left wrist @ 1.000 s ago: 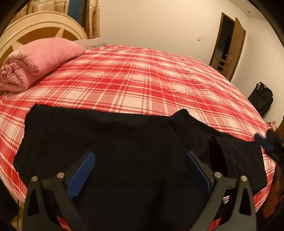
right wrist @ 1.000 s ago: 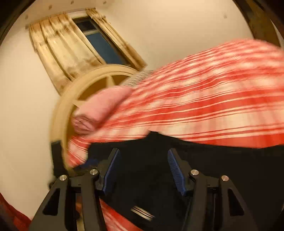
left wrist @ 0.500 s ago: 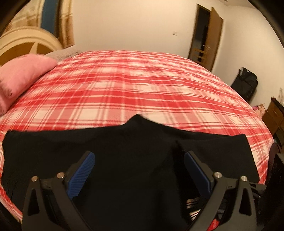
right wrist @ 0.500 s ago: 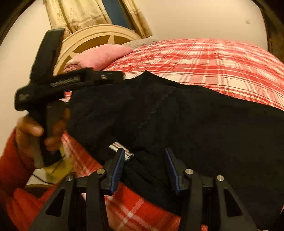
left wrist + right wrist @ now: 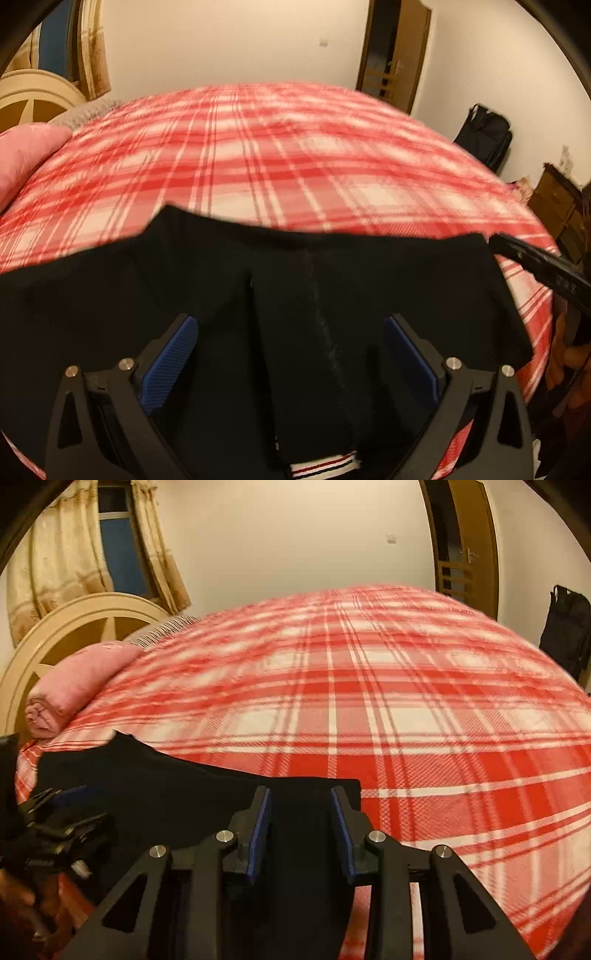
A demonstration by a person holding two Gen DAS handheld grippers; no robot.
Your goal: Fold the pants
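- Black fabric is filling the near edge of the bed: the pants (image 5: 332, 295) are lying spread across the red-and-white plaid bedspread (image 5: 266, 162), with a striped waistband band (image 5: 325, 467) showing at the very bottom of the left wrist view.
- The left gripper (image 5: 291, 354) is hovering over the pants with its blue pads (image 5: 170, 354) spread wide, and nothing is caught between them.
- The right gripper (image 5: 300, 827) is sitting at the far right corner of the pants (image 5: 184, 794), its jaws partly open with black cloth lying in the gap; I cannot tell whether the pads are actually touching it.
- Each tool is showing up in the other's camera: the right one as a dark bar at the right edge, the left one (image 5: 55, 830) as a blurred black shape at the left.
- A rolled pink blanket (image 5: 77, 686) is resting near the cream headboard (image 5: 74, 624), well apart from the pants.
- Gold curtains (image 5: 59, 561) are hanging by the window, a wooden door (image 5: 465, 542) is standing open, and a black bag (image 5: 565, 627) is leaning at the wall.
- No lettering or label is coming through sharply enough to read; faint markings on the dark bar are too blurred.
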